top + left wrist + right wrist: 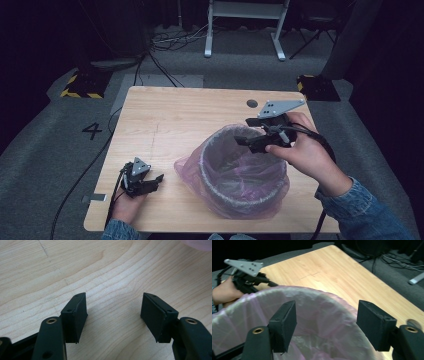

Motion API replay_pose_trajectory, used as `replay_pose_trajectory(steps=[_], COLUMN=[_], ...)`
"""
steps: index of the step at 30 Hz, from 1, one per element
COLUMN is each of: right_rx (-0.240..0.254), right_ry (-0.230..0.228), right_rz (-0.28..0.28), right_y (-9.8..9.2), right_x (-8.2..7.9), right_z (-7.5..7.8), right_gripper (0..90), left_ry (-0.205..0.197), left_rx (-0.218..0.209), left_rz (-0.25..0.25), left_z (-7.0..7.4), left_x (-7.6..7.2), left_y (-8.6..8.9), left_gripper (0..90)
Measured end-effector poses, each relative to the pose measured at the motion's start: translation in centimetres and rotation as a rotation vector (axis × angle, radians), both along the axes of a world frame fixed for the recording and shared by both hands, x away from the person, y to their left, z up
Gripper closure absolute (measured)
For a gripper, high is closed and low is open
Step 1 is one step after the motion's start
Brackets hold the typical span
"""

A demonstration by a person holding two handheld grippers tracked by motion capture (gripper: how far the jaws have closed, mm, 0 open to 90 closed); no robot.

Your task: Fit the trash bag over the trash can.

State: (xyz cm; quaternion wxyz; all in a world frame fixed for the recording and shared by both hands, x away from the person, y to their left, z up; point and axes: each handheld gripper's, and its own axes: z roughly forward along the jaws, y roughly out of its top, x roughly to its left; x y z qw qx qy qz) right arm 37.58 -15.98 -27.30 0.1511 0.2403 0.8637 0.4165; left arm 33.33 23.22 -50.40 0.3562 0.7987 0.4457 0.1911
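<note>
The pink bag (235, 172) already lines the round bin (250, 190) near the right front of the table (170, 120), so the right gripper (246, 133) hangs over its rim spread and empty, while the left gripper (156, 179) rests open beside it.

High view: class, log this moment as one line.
left gripper: open, on wooden table | right gripper: open, above round bin lined with pink plastic bag | nothing held

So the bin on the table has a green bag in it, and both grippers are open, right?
Not quite: the bag lining the bin is pink, not green, as the high view shows. The rest holds: the bin stands on the table, and the left gripper and right gripper are both open.
</note>
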Motion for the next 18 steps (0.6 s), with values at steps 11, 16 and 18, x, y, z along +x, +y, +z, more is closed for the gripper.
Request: replay_pose_trajectory(steps=[11,16,18], right_rx=[0.044,0.048,0.046], right_ry=[-0.018,-0.033,-0.035], right_rz=[-0.14,-0.206,-0.225], right_y=[-4.7,-7.2,-8.2], right_x=[1.1,1.2,1.1], right_z=[0.3,0.2,0.1], right_gripper=[31.8,30.9,30.2], left_ry=[0.0,-0.001,0.0], left_rx=[-0.002,0.001,0.001], left_rz=[-0.002,-0.003,-0.02], left_z=[0.0,0.0,0.0], left_x=[0.0,0.0,0.1], left_y=[0.0,0.0,0.1], left_gripper=[37.7,37.0,36.1])
